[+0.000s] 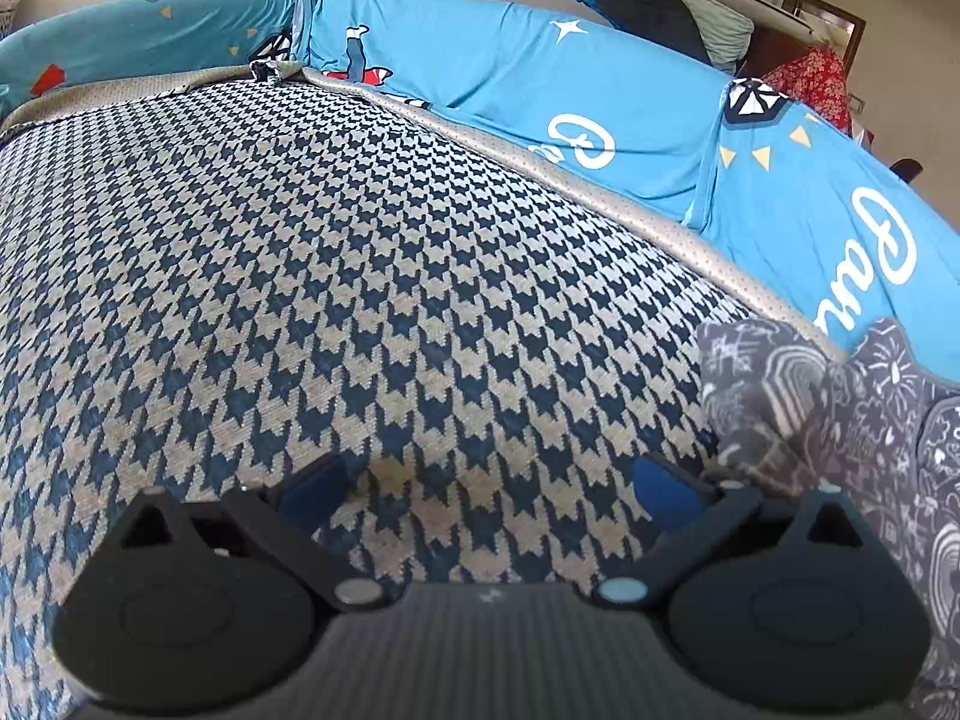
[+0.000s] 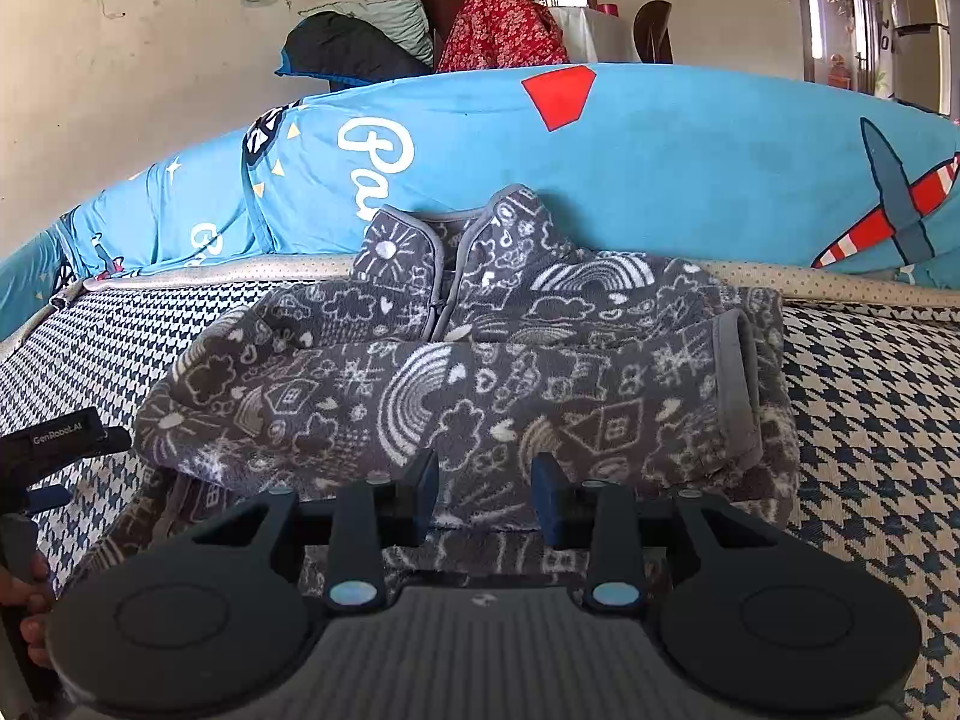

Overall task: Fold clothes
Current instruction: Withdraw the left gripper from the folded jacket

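Hovering low over the houndstooth seat cover (image 1: 336,276), the left gripper (image 1: 492,489) is held with its jaws spread wide and nothing between them; only bare patterned cloth is seen in the gap. It appears to be kept clear to the left of the garment, perhaps so that an edge can be reached from that side, though this is only a judgement. The grey printed fleece garment (image 2: 456,384) is found to the right of it, in the middle of the seat, its collar propped against the blue cushions (image 2: 660,156) behind. One sleeve is laid across the body, its cuff (image 2: 741,384) pointing right, so the garment is seen partly folded; whether more folds are meant cannot be settled. The right gripper (image 2: 485,489) is held at the garment's near hem, jaws partly open, with fleece lying between the pads but not visibly pinched. Further right, only seat cover is seen. Behind the cushions, piled bedding (image 2: 360,42) and a red floral cloth (image 2: 504,24) are stacked, well away and not in the way.
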### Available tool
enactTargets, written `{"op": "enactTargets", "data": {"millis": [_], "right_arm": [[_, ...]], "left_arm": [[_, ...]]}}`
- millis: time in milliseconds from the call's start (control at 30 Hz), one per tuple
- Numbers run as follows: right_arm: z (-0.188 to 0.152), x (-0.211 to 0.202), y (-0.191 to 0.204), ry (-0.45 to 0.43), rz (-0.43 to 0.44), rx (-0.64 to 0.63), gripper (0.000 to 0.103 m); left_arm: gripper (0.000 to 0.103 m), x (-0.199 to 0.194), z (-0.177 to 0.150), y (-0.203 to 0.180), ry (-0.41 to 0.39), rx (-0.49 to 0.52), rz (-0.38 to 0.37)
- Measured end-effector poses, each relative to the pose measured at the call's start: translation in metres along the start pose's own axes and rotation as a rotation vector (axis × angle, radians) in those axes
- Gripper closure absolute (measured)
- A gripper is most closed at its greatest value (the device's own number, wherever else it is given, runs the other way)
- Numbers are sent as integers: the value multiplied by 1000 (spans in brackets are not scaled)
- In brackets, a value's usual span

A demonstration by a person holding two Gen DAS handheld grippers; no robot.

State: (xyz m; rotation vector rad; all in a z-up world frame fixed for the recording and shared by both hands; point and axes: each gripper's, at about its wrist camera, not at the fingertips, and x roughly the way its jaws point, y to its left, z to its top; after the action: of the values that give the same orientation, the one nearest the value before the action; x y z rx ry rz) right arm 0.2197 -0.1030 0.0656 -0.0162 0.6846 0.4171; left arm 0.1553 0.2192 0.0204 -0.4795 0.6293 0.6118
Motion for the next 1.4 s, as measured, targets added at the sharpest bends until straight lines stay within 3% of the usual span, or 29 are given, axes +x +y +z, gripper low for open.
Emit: {"op": "enactTargets", "data": {"millis": [433, 633, 800, 1067, 1400], "right_arm": [[-1, 3, 1, 8, -5, 1, 67], [-1, 6, 1, 11, -7, 3, 67], [-3, 7, 1, 18, -9, -6, 66], [-4, 12, 2, 30, -2, -10, 65], [-10, 18, 7, 39, -3, -59, 59]], "left_arm": [[1, -19, -28, -41, 0, 275, -198], [1, -8, -24, -58, -60, 309, -143], [0, 4, -13, -59, -102, 245, -72], [0, 7, -9, -44, -101, 143, 20], [0, 0, -10, -27, -62, 64, 32]]}}
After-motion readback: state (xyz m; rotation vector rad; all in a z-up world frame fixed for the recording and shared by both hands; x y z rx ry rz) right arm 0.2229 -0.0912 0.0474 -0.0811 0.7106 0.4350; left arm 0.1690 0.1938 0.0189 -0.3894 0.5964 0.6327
